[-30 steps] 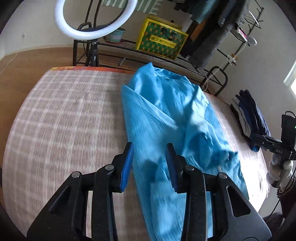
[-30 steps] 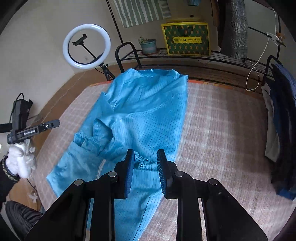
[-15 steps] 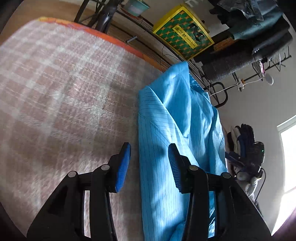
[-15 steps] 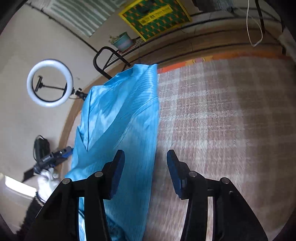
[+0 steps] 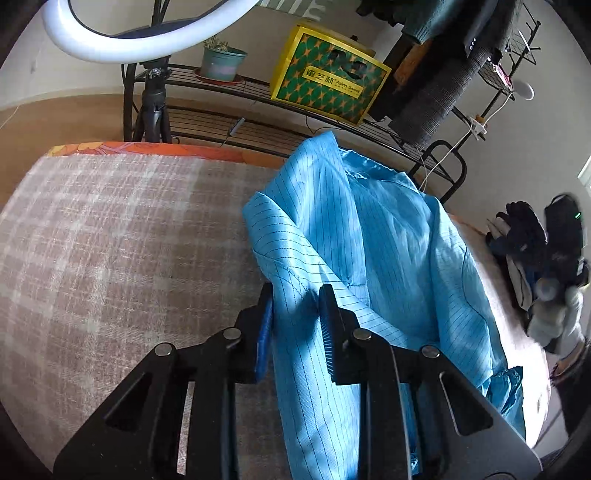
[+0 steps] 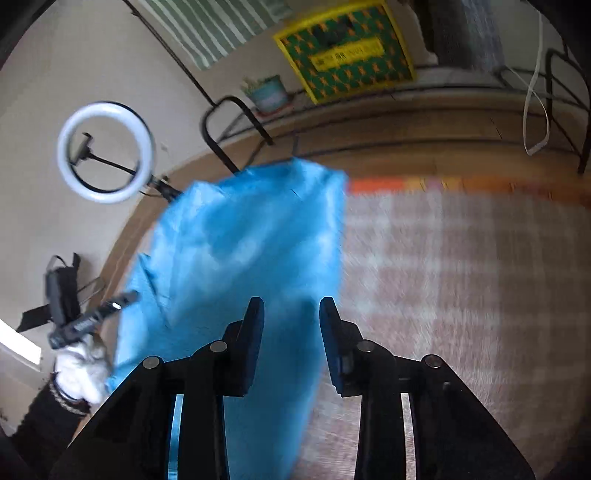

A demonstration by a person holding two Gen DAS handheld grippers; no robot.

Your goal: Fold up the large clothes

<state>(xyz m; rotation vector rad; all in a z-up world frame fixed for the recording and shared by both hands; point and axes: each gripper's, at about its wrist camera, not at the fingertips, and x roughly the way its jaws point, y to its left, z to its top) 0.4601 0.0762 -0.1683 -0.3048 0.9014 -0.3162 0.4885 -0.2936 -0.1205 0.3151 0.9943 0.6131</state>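
A large bright blue pinstriped garment [image 5: 369,266] lies lengthwise on a bed with a pink-and-white plaid cover [image 5: 110,258]. My left gripper [image 5: 295,306] is open, its jaws either side of the garment's left folded edge, low over the fabric. The garment also shows in the blurred right wrist view [image 6: 240,258]. My right gripper [image 6: 291,317] is open over the garment's right edge, with fabric between and below its jaws. The right gripper also appears at the left view's right edge [image 5: 561,266], and the left gripper at the right view's left edge [image 6: 85,317].
A ring light on a tripod [image 5: 147,33] stands beyond the bed's far edge. A metal rack holds a yellow-green box [image 5: 328,81] and a potted plant [image 5: 221,62]. Dark clothes [image 5: 517,236] are piled at the bed's right side.
Both grippers have swung back to look along the bed and now sit low at the garment's side edges. The right view is smeared by fast motion. Both jaws stay open.
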